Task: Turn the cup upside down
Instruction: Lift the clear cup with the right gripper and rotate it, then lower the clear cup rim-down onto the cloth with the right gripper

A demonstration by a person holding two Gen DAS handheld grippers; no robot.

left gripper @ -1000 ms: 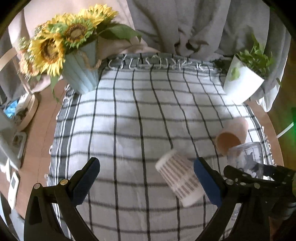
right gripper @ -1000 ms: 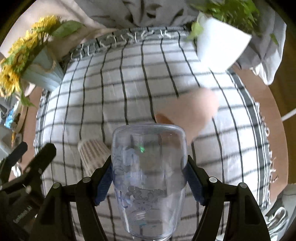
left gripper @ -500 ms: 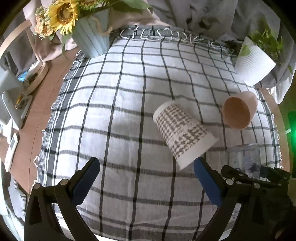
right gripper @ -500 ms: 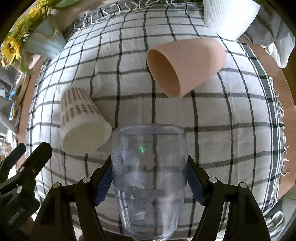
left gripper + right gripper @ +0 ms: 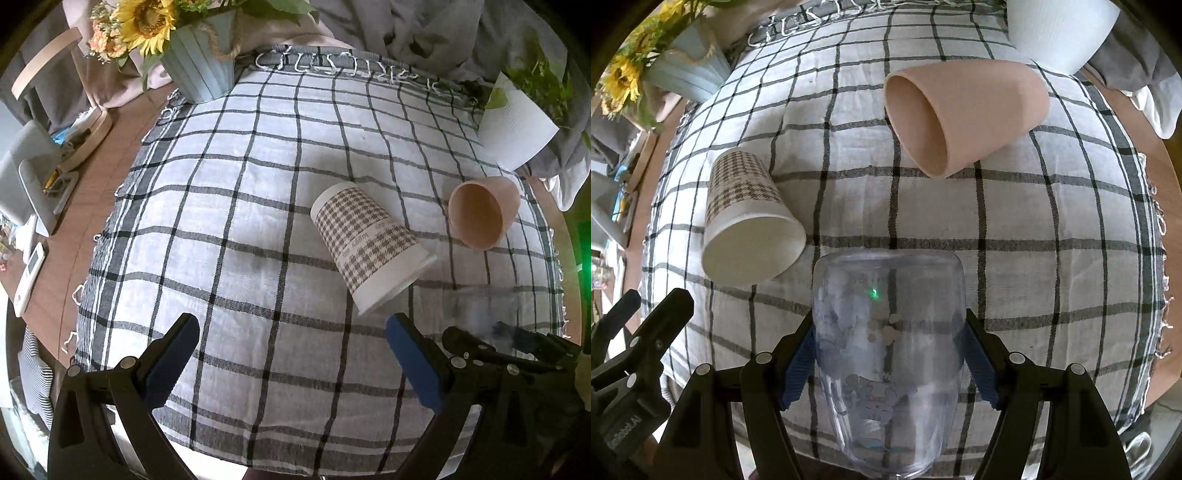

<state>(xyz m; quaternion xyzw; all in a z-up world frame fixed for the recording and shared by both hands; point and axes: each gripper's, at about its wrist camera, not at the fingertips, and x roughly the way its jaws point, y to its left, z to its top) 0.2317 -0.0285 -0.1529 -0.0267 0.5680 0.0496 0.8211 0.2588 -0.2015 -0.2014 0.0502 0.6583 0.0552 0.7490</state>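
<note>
My right gripper point(image 5: 890, 365) is shut on a clear plastic cup point(image 5: 886, 325) with a cartoon print, held above the checked cloth with its closed end pointing away from the camera. The cup shows faintly in the left wrist view point(image 5: 484, 314). A houndstooth paper cup point(image 5: 367, 247) lies on its side on the cloth; it also shows in the right wrist view point(image 5: 748, 218). A pink cup point(image 5: 480, 212) lies on its side to its right, also in the right wrist view point(image 5: 964, 114). My left gripper point(image 5: 291, 354) is open and empty above the cloth's near part.
A blue vase of sunflowers point(image 5: 199, 70) stands at the cloth's far left corner. A white plant pot point(image 5: 517, 125) stands at the far right. A remote point(image 5: 31, 273) and other items lie on the wooden table point(image 5: 110, 155) to the left.
Both grippers have risen and tilted down, so the cups on the cloth show more from above. The right gripper still holds the clear cup.
</note>
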